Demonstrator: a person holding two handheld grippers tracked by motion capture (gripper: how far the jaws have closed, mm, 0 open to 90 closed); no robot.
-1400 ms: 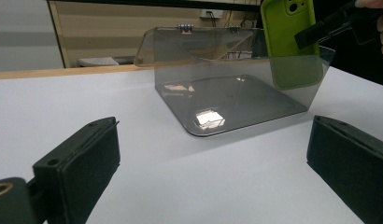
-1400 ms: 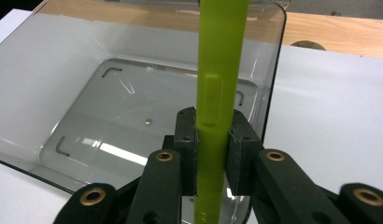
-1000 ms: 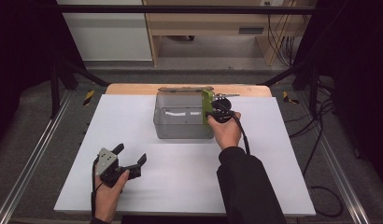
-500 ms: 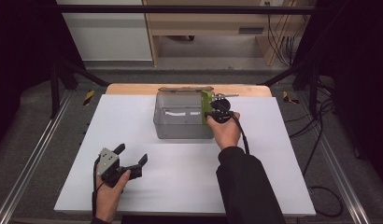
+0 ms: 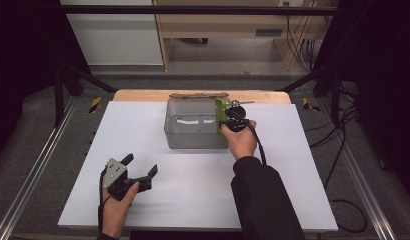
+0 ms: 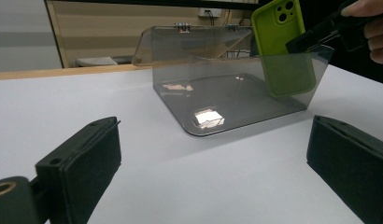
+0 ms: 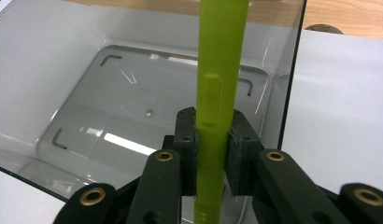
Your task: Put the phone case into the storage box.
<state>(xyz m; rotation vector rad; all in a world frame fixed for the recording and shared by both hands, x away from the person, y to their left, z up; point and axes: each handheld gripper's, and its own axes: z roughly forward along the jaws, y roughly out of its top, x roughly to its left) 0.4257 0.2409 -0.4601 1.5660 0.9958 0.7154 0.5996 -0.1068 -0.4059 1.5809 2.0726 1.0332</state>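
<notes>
Right gripper (image 7: 212, 154): jaws clamped on the edges of a lime-green rubbery phone case (image 7: 216, 93), held upright, lower end inside the smoky clear plastic box (image 5: 193, 127) at its right-hand wall. Left gripper view shows the case's camera cutouts (image 6: 283, 11) sticking above the box rim. Box sits at the far middle of the white bench (image 5: 143, 200). Left gripper (image 5: 138, 167): jaws spread wide, nothing between them, resting near the bench's front left, well apart from the box. No readable writing or brand on case or box.
</notes>
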